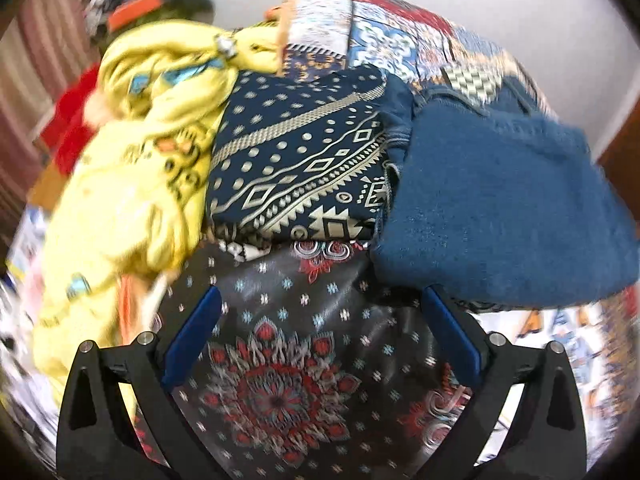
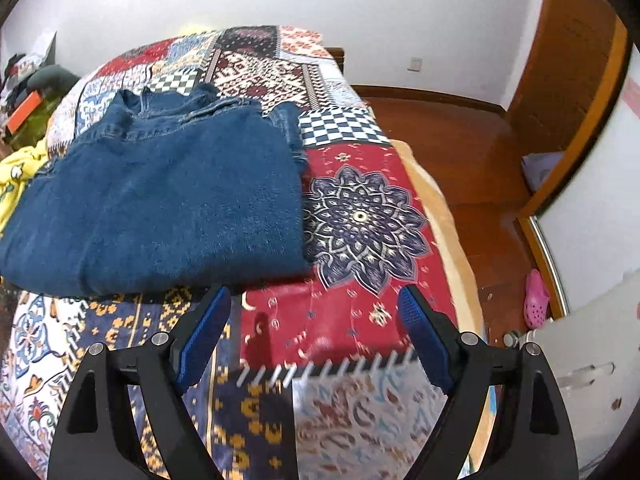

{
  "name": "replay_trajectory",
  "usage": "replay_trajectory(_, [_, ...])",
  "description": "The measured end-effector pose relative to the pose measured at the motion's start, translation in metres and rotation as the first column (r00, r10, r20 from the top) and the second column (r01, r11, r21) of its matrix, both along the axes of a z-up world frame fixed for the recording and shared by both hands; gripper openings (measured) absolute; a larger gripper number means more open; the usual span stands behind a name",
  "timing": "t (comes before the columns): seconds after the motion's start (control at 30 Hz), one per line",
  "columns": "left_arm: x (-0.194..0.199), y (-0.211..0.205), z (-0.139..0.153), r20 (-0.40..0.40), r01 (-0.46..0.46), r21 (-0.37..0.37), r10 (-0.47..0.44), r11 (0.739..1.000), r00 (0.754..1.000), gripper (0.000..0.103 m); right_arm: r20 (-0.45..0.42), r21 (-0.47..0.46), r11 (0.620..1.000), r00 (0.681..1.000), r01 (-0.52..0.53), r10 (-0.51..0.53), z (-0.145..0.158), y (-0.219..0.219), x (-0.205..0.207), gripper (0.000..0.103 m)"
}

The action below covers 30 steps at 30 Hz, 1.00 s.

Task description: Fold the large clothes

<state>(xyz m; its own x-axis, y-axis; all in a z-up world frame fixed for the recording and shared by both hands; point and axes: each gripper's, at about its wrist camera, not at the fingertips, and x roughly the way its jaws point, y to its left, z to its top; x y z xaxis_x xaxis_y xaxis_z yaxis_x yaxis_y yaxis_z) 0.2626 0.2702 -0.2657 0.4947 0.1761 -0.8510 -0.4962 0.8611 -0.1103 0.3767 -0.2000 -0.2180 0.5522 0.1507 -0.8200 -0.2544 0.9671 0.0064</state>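
Both tools stand wide open and hold nothing. The left tool (image 1: 320, 344) hovers at the lower centre of its view over a dark cloth (image 1: 288, 360) printed with red medallions, probably the next garment to take up, since it lies spread flat directly between the blue pads. The right tool (image 2: 314, 344) hangs low in its frame over bare bedspread (image 2: 360, 208), just below the near edge of the jeans (image 2: 168, 200) and apart from them.

The jeans look finished: a thick, squared denim bundle filling the middle left of the right view, waistband toward the top, edges fairly even. They seem to have been set at the side of the bed to keep the near area free for folding. In the left view they sit at centre right, touching a navy piece (image 1: 296, 168) with cream geometric bands, also folded flat in the middle of the frame. Lining the two up side by side reads as a deliberate row of done items.

A yellow garment (image 1: 132, 168) lies crumpled at the left of that view, loose and unfolded, pressing against the navy piece's left edge. It appears to be waiting its turn. Motion blur softens its detail.
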Motion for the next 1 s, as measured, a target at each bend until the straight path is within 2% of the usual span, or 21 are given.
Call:
replay_trajectory(0.07, [-0.008, 0.002, 0.002, 0.059, 0.003, -0.131, 0.004, 0.991, 0.998, 0.101, 0.014, 0.011, 1.0, 1.0, 0.001, -0.001, 0.007, -0.001, -0.008, 0.083])
replay_trajectory(0.13, [-0.011, -0.001, 0.001, 0.131, 0.038, -0.239, -0.006, 0.97, 0.991, 0.101, 0.029, 0.016, 1.0, 1.0, -0.006, 0.006, 0.01, -0.001, -0.012, 0.083])
replay_trajectory(0.23, [-0.002, -0.01, -0.008, 0.213, 0.12, -0.413, -0.032, 0.903, 0.977, 0.101, 0.046, 0.03, 0.999, 0.999, -0.028, 0.027, 0.015, 0.008, -0.016, 0.083])
replay_trajectory(0.3, [0.009, -0.014, -0.016, 0.228, 0.135, -0.473, -0.027, 0.871, 0.973, 0.1, 0.053, 0.037, 0.998, 0.998, -0.045, 0.043, 0.015, 0.017, -0.016, 0.083])
replay_trajectory(0.37, [0.022, -0.015, -0.026, 0.242, 0.145, -0.526, -0.016, 0.838, 0.97, 0.096, 0.051, 0.037, 0.997, 0.996, -0.069, 0.067, 0.015, 0.027, -0.015, 0.083])
replay_trajectory(0.4, [0.031, -0.015, -0.033, 0.251, 0.15, -0.565, -0.004, 0.812, 0.968, 0.09, 0.05, 0.034, 0.996, 0.996, -0.078, 0.077, 0.014, 0.031, -0.016, 0.083])
replay_trajectory(0.43, [0.04, -0.014, -0.04, 0.267, 0.159, -0.608, 0.012, 0.778, 0.964, 0.077, 0.049, 0.032, 0.995, 0.995, -0.091, 0.089, 0.013, 0.036, -0.017, 0.083])
replay_trajectory(0.47, [0.049, -0.013, -0.047, 0.279, 0.166, -0.645, 0.027, 0.746, 0.96, 0.071, 0.048, 0.03, 0.994, 0.994, -0.103, 0.101, 0.012, 0.041, -0.018, 0.083])
replay_trajectory(0.5, [0.056, -0.012, -0.052, 0.276, 0.159, -0.662, 0.041, 0.733, 0.96, 0.069, 0.046, 0.028, 0.993, 0.993, -0.112, 0.111, 0.012, 0.044, -0.019, 0.083])
replay_trajectory(0.53, [0.066, -0.011, -0.058, 0.265, 0.138, -0.662, 0.057, 0.737, 0.963, 0.064, 0.045, 0.027, 0.992, 0.991, -0.126, 0.124, 0.011, 0.048, -0.019, 0.083])
replay_trajectory(0.6, [0.077, -0.009, -0.062, 0.265, 0.117, -0.661, 0.084, 0.742, 0.96, 0.063, 0.041, 0.019, 0.99, 0.989, -0.143, 0.142, 0.01, 0.056, -0.02, 0.083])
replay_trajectory(0.67, [0.082, -0.008, -0.057, 0.27, 0.101, -0.665, 0.112, 0.74, 0.956, 0.053, 0.038, 0.01, 0.987, 0.987, -0.16, 0.159, 0.009, 0.064, -0.02, 0.083])
replay_trajectory(0.73, [0.079, -0.011, -0.046, 0.258, 0.074, -0.63, 0.118, 0.773, 0.959, 0.032, 0.036, 0.003, 0.986, 0.985, -0.169, 0.169, 0.009, 0.07, -0.022, 0.083])
replay_trajectory(0.8, [0.071, -0.013, -0.024, 0.286, 0.075, -0.586, 0.12, 0.807, 0.951, 0.021, 0.034, -0.007, 0.984, 0.983, -0.18, 0.18, 0.011, 0.077, -0.023, 0.083])
replay_trajectory(0.87, [0.065, -0.016, 0.003, 0.336, 0.096, -0.527, 0.103, 0.844, 0.936, 0.018, 0.04, -0.005, 0.981, 0.98, -0.193, 0.193, 0.015, 0.084, -0.026, 0.083])
replay_trajectory(0.93, [0.056, -0.021, 0.039, 0.402, 0.118, -0.439, 0.078, 0.891, 0.912, 0.018, 0.044, 0.006, 0.978, 0.977, -0.208, 0.208, 0.022, 0.093, -0.028, 0.083])
replay_trajectory(1.0, [0.044, -0.022, 0.069, 0.461, 0.121, -0.364, 0.066, 0.924, 0.885, 0.017, 0.053, 0.024, 0.972, 0.972, -0.232, 0.23, 0.03, 0.105, -0.031, 0.083])
